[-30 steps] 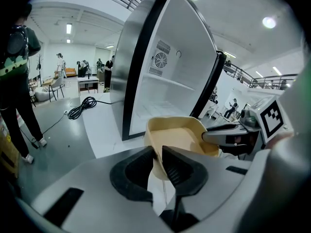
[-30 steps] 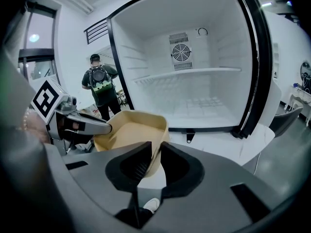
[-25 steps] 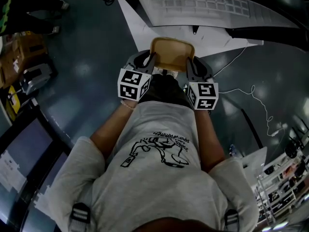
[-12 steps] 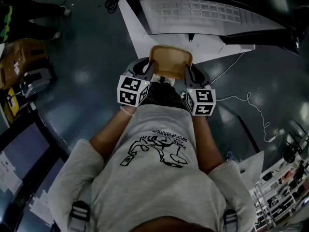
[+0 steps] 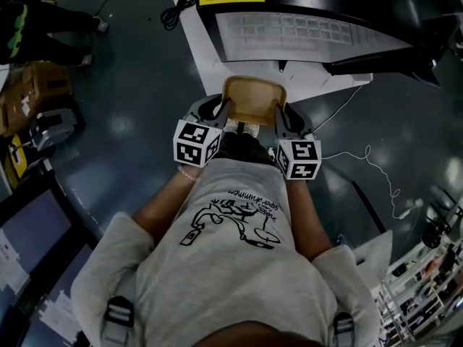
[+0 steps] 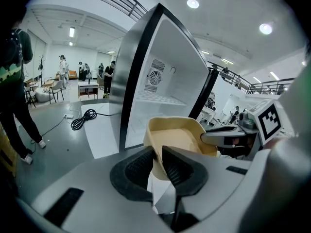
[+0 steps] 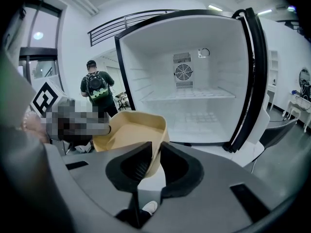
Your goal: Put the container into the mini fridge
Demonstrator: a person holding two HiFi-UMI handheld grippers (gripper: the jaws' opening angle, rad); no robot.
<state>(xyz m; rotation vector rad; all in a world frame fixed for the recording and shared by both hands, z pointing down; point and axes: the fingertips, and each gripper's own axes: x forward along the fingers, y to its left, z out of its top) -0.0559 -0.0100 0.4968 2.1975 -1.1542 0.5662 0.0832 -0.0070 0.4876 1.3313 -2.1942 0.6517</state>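
In front of the open mini fridge (image 7: 194, 81), you held the tan container (image 5: 253, 100) up between both grippers, above your shoes and short of the fridge mouth. The left gripper (image 6: 158, 159) was clamped on the container's left wall. The right gripper (image 7: 156, 161) was clamped on its right wall, and its jaws had just been closing a little further on that rim.

I judge you were in the carry step: the container was lifted but not yet inside. The next move called for pushing both hands forward together and keeping them level, so the container would pass over the cabinet's lower lip and go in under the shelf (image 7: 189, 95).

The opening looked wider than the container, so there seemed to be room to spare sideways. The door (image 7: 255, 81) stood swung out on the right, the edge nearest your right gripper's path. The black cable (image 5: 177, 9) lay on the floor to the left, well apart.
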